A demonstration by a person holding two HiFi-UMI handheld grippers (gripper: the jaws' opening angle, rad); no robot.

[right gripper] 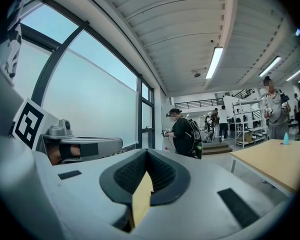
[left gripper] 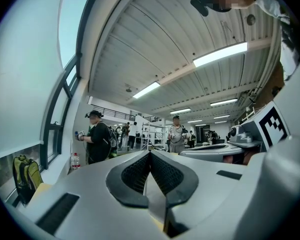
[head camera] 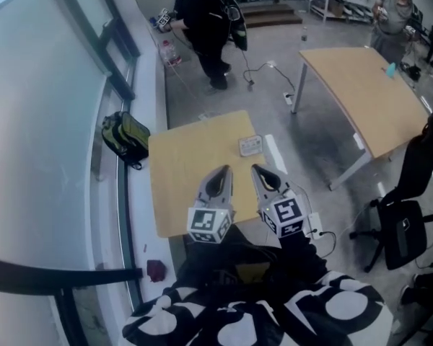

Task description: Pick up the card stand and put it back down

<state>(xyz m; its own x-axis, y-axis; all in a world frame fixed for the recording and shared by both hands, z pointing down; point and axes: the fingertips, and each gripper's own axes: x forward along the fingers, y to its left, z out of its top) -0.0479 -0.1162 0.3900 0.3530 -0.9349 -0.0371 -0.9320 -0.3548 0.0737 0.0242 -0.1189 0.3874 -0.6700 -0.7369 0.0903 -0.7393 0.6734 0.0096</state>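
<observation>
Card stand (head camera: 250, 145): we see it lying on the small wooden table (head camera: 180, 186), toward the far right part of the top, a small pale grey piece that nothing touches.
Left gripper (head camera: 219, 175): held level over the near half of the table, short of the card stand; in its own view (left gripper: 150, 155) we see the ribbed pads meet at the tips with nothing between them, so it is closed and empty.
Right gripper (head camera: 265, 175): just beside the left one, also level, pointing toward the card stand but apart from it; in its own view (right gripper: 147, 154) the tips come together and only the tabletop shows through the wedge below them.
Marker cubes: one sits on the rear of each gripper, close to our patterned sleeves.
Second table (head camera: 368, 92): well apart, off to the right.
Backpack (head camera: 126, 135): on the floor by the window wall, left of our table.
Office chair (head camera: 404, 229): at the right edge.
Person in black (head camera: 202, 20): standing farther back, bent forward.
</observation>
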